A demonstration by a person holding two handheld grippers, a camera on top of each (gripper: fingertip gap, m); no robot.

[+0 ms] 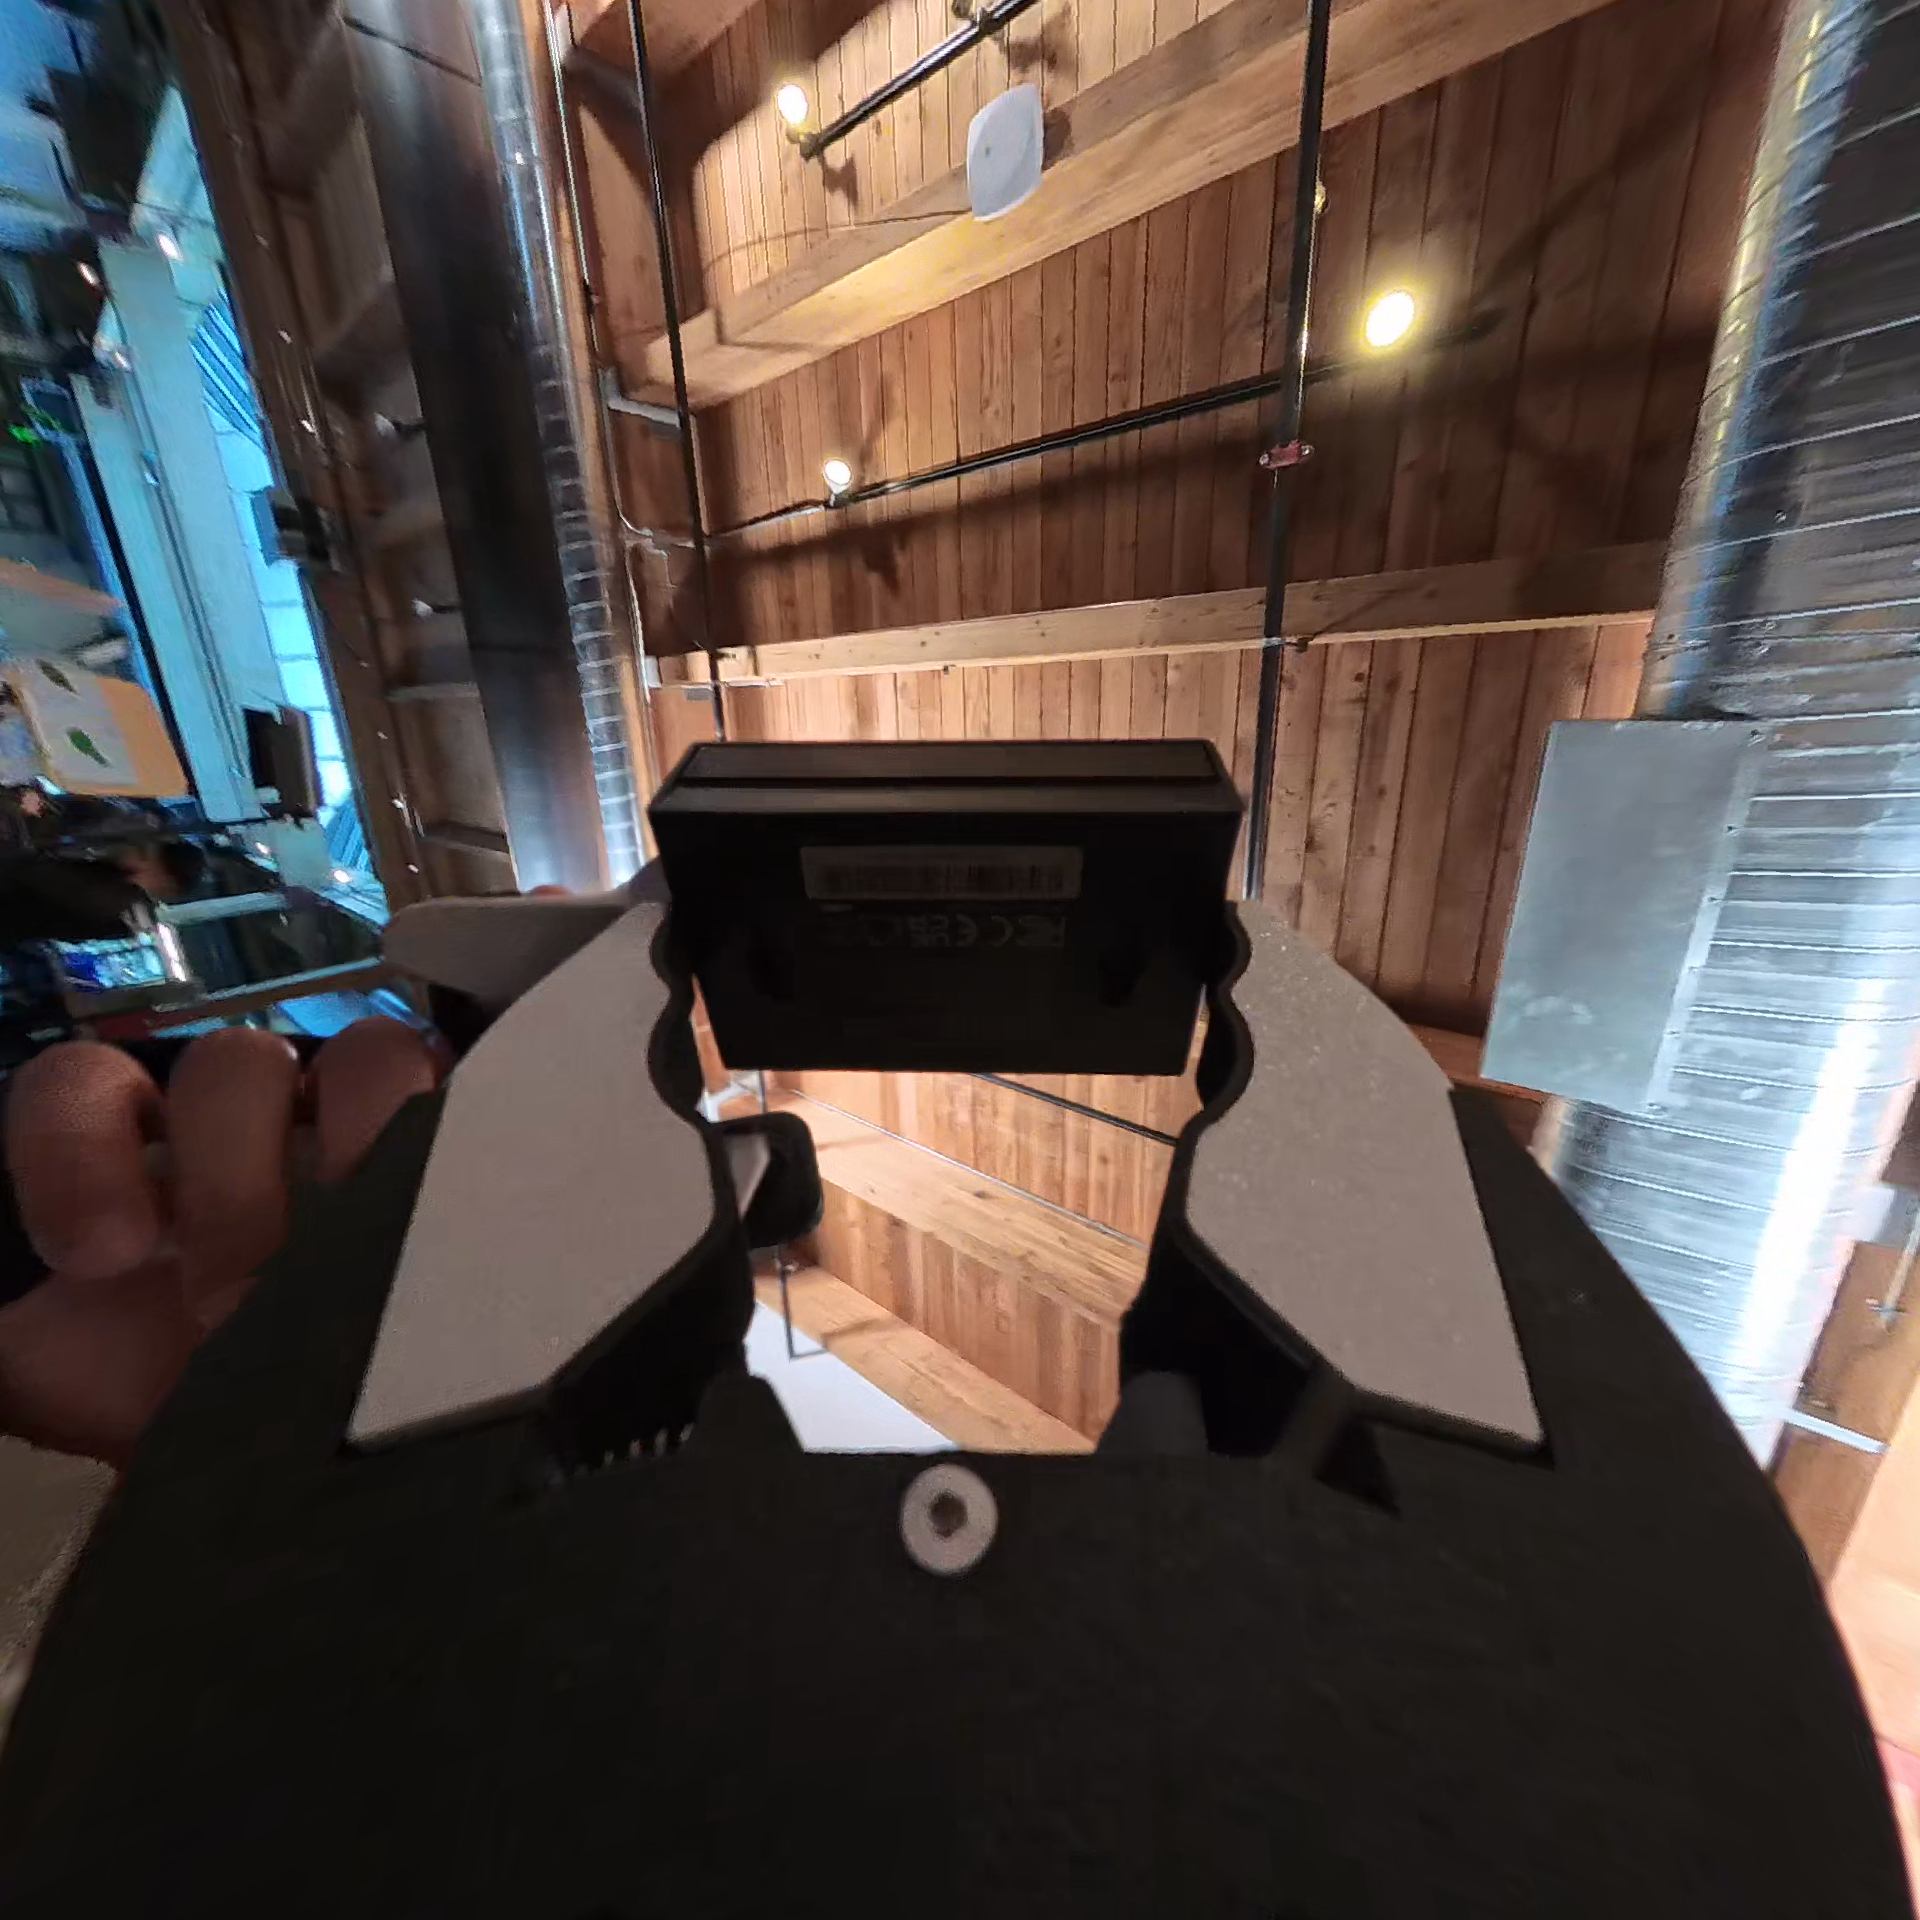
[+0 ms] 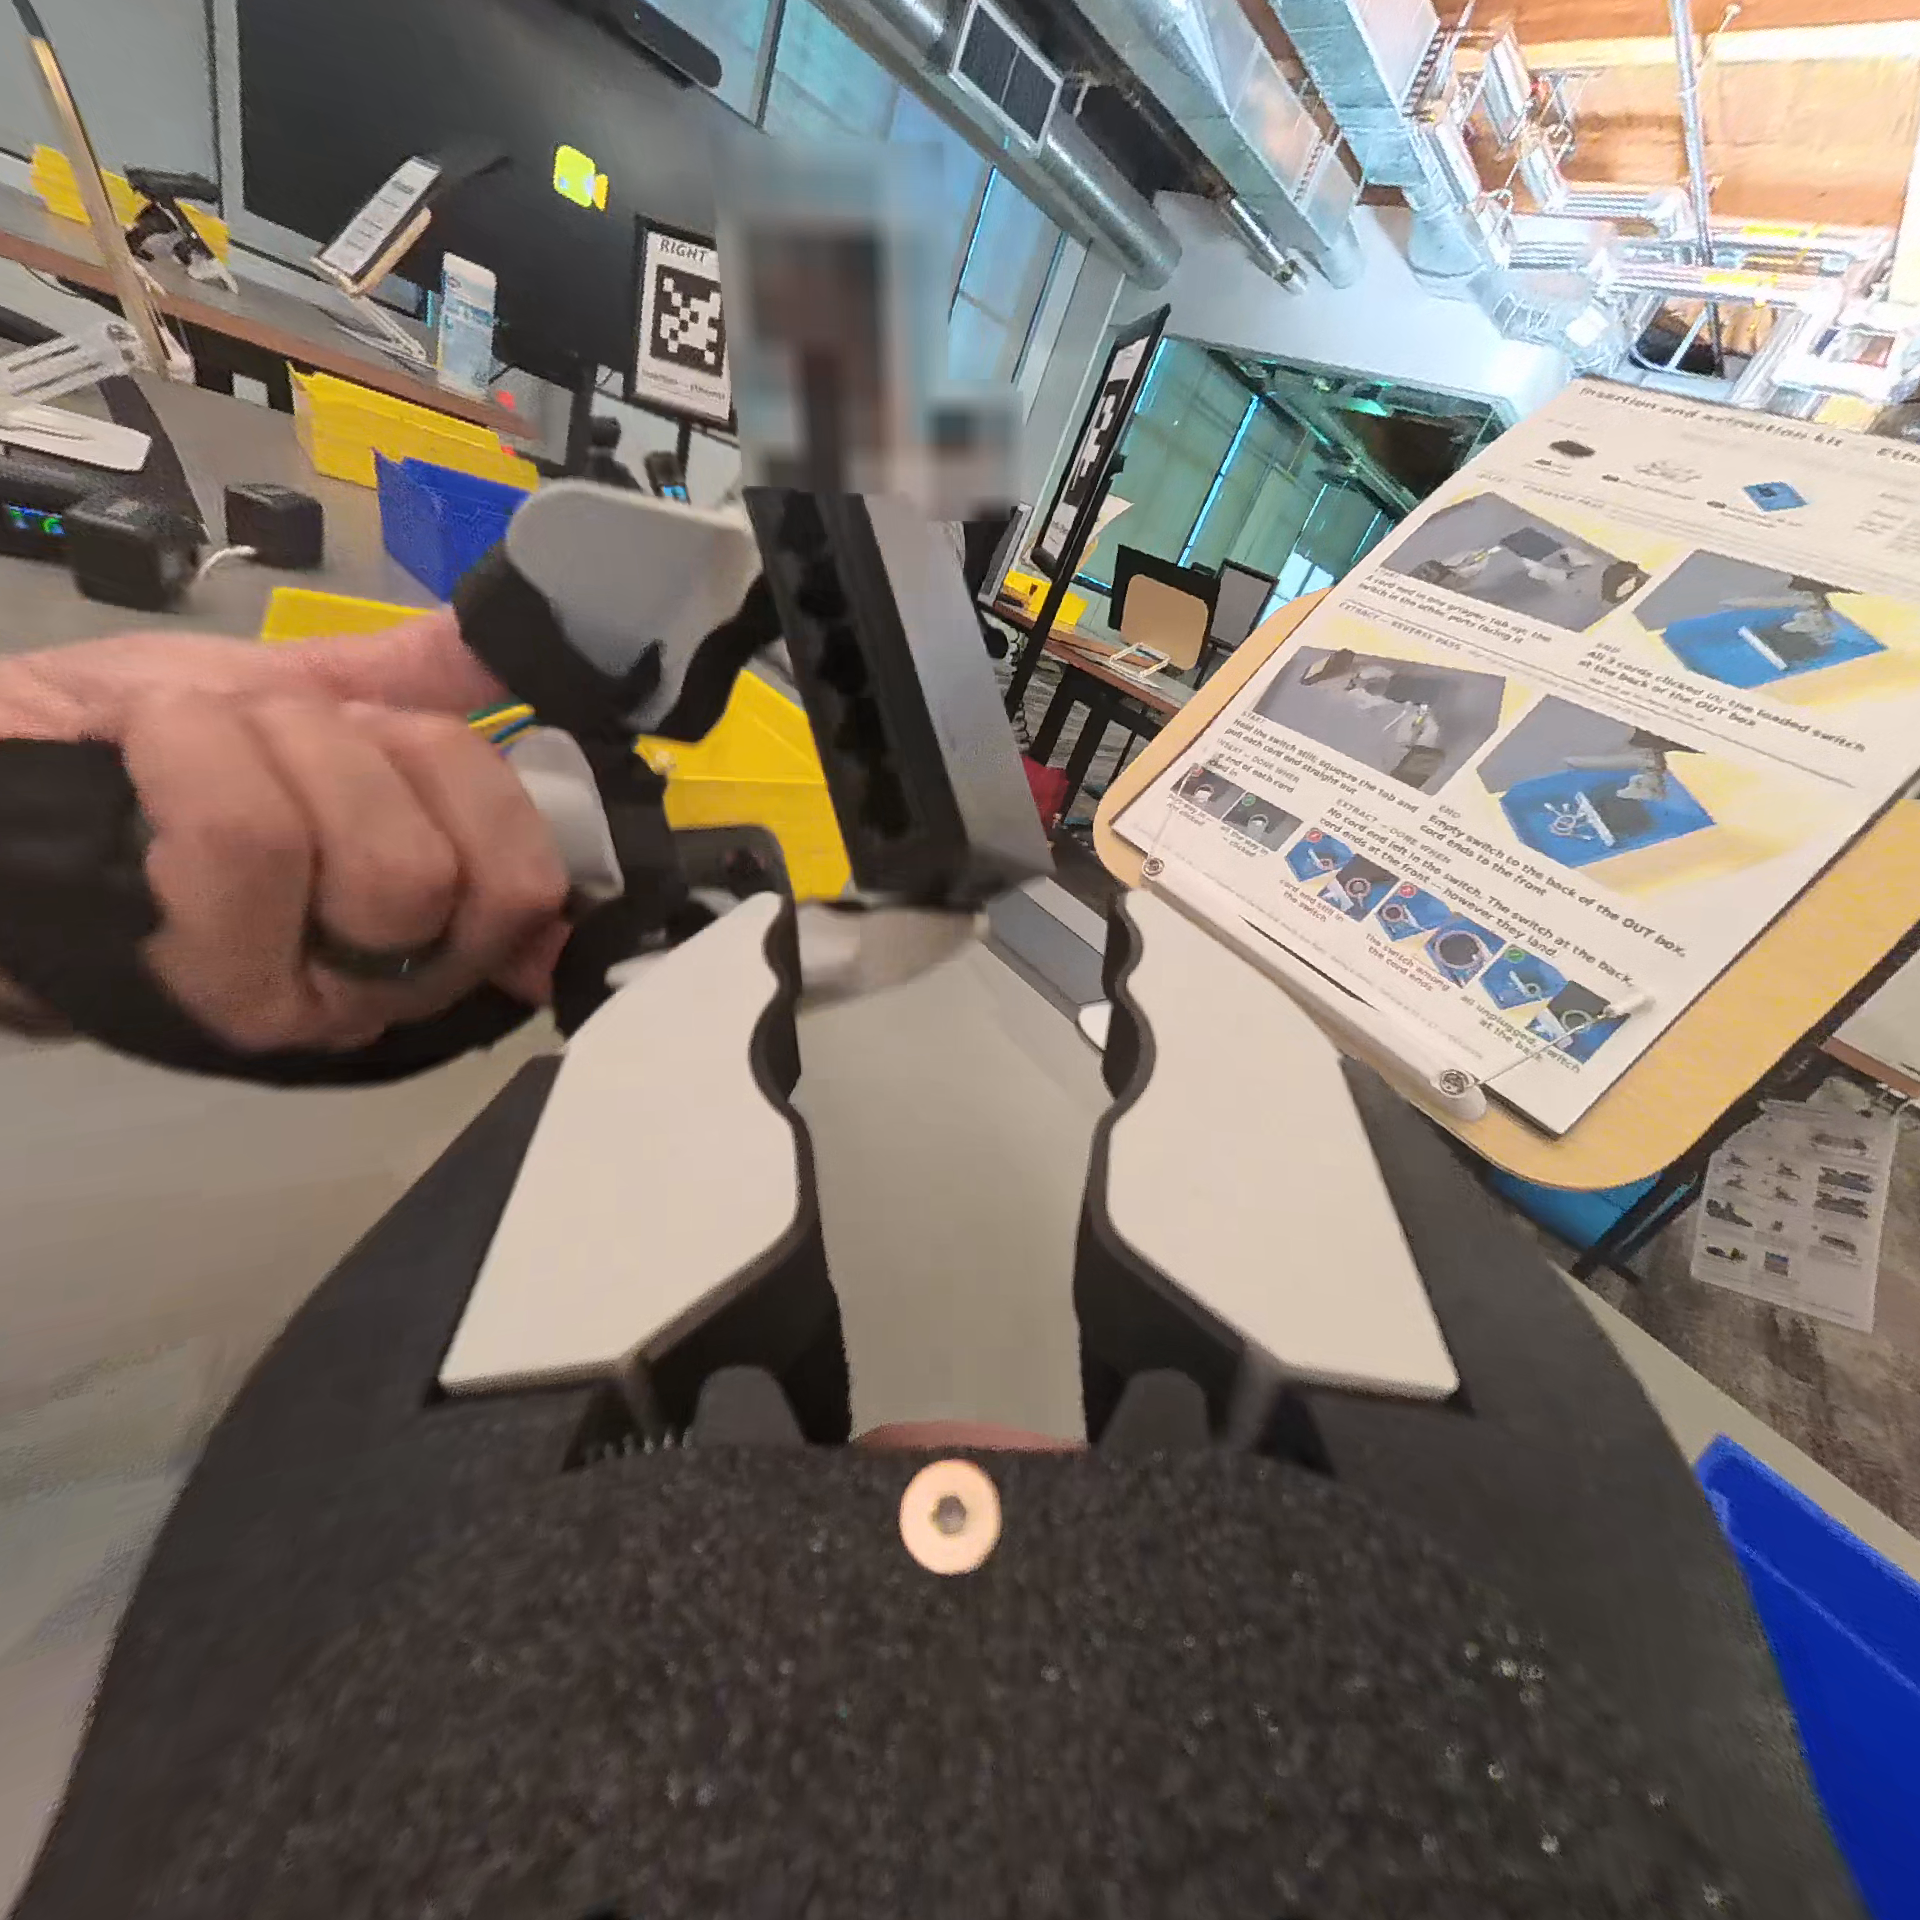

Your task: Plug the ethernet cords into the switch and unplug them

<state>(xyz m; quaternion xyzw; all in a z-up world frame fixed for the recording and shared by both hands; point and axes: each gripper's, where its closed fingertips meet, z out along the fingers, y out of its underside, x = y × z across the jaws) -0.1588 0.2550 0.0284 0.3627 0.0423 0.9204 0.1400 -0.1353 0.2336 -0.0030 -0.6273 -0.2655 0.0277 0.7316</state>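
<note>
My left gripper [image 1: 945, 961] is shut on the black switch [image 1: 940, 894], gripping its near end by the sides. It holds the switch up in the air with the labelled underside facing the camera and the wooden ceiling behind. In the right wrist view the switch [image 2: 914, 717] stands tilted, its dark port side turned toward the left, and the left gripper [image 2: 644, 592] clamps it from the left. My right gripper [image 2: 951, 966] is open and empty, just below and in front of the switch. No ethernet cord shows clearly.
A person's hand [image 2: 312, 831] holds the left gripper. An instruction sheet on a wooden board [image 2: 1507, 790] stands at the right. Yellow bins [image 2: 758, 769] lie behind the switch, and a blue bin [image 2: 1829, 1662] is at the lower right. The grey table [image 2: 208, 1195] is below.
</note>
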